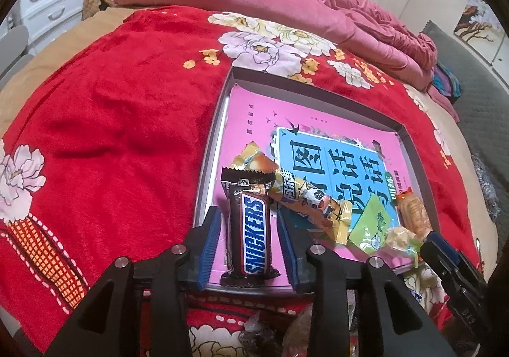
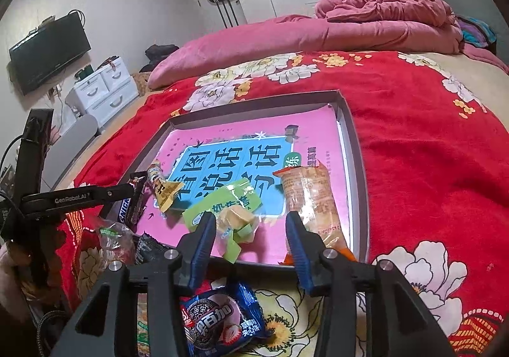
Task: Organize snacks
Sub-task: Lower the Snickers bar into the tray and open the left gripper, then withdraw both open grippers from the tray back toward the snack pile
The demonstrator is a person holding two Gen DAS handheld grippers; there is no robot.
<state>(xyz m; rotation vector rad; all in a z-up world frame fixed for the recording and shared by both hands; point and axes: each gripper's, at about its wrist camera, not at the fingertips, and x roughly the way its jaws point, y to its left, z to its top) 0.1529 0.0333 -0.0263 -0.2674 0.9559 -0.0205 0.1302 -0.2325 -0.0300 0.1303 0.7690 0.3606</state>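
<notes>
A shallow grey box [image 1: 208,147] with a pink and blue lining lies on the red floral bedspread; it also shows in the right wrist view [image 2: 356,147]. My left gripper [image 1: 249,213] is open around a Snickers bar [image 1: 251,229] lying in the box's near left corner, jaws apart from it. A yellow sausage snack [image 1: 305,198], a green packet [image 1: 372,223] and an orange cracker pack [image 1: 413,210] lie in the box. My right gripper [image 2: 249,223] is open at the box's near edge, over a pale wrapped snack [image 2: 237,223]. The orange cracker pack [image 2: 310,201] lies by its right finger.
Outside the box on the bedspread lie a blue Oreo pack [image 2: 219,322], a clear green-labelled bag [image 2: 114,239] and a dark packet [image 2: 149,247]. A pink quilt [image 2: 318,29] is piled at the far side. White drawers [image 2: 105,93] and a television [image 2: 47,51] stand at left.
</notes>
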